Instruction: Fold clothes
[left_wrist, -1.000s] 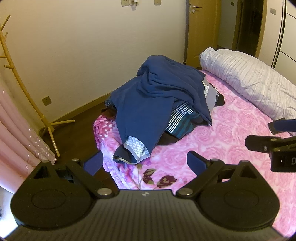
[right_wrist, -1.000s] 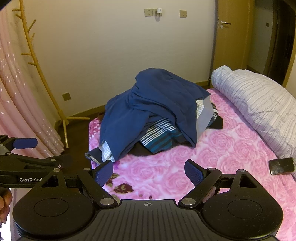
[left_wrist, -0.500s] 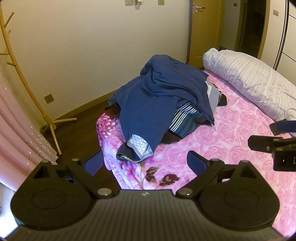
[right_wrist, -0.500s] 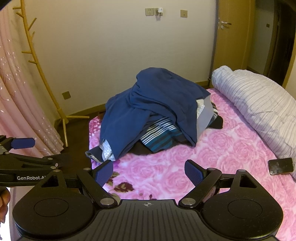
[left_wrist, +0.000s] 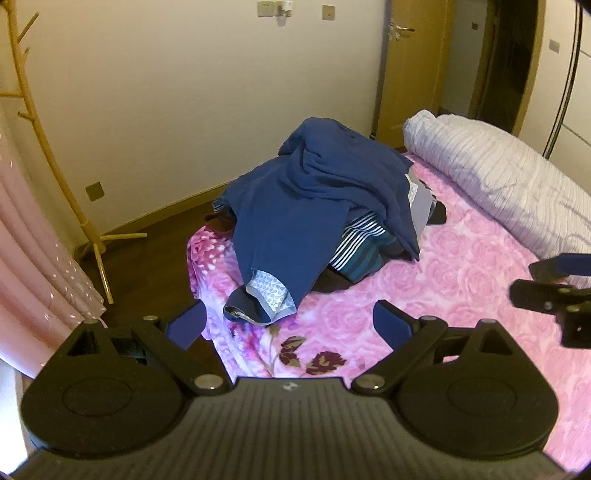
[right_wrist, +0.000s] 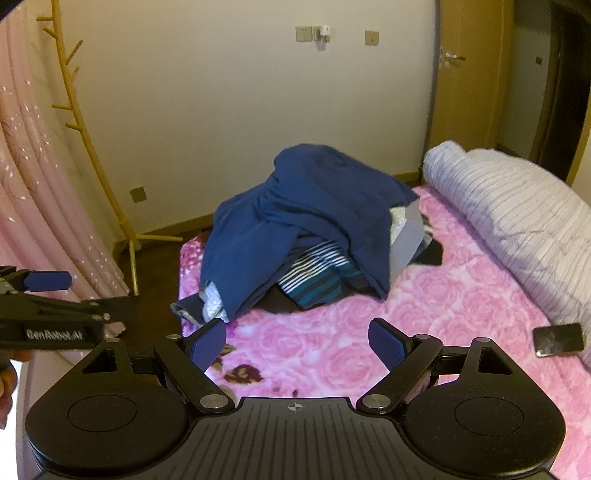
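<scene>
A heap of clothes sits at the far left corner of the pink rose-print bed (left_wrist: 461, 295) (right_wrist: 424, 314). On top lies a dark blue garment (left_wrist: 314, 206) (right_wrist: 295, 206) with a patterned grey cuff (left_wrist: 267, 290); a striped teal and white piece (left_wrist: 356, 243) (right_wrist: 317, 273) shows under it. My left gripper (left_wrist: 290, 325) is open and empty, short of the heap. My right gripper (right_wrist: 297, 345) is also open and empty, above the bedspread in front of the heap. Each gripper shows at the edge of the other's view.
A rolled white striped duvet (left_wrist: 498, 184) (right_wrist: 517, 221) lies along the bed's right side. A dark phone (right_wrist: 557, 339) rests beside it. A yellow coat stand (right_wrist: 85, 129) and pink curtains (right_wrist: 33, 203) are on the left, a wooden door (left_wrist: 410, 62) behind.
Both views have drawn back and risen slightly, so the heap appears a little farther and more central. Both grippers stay open; the clothes have not moved.
</scene>
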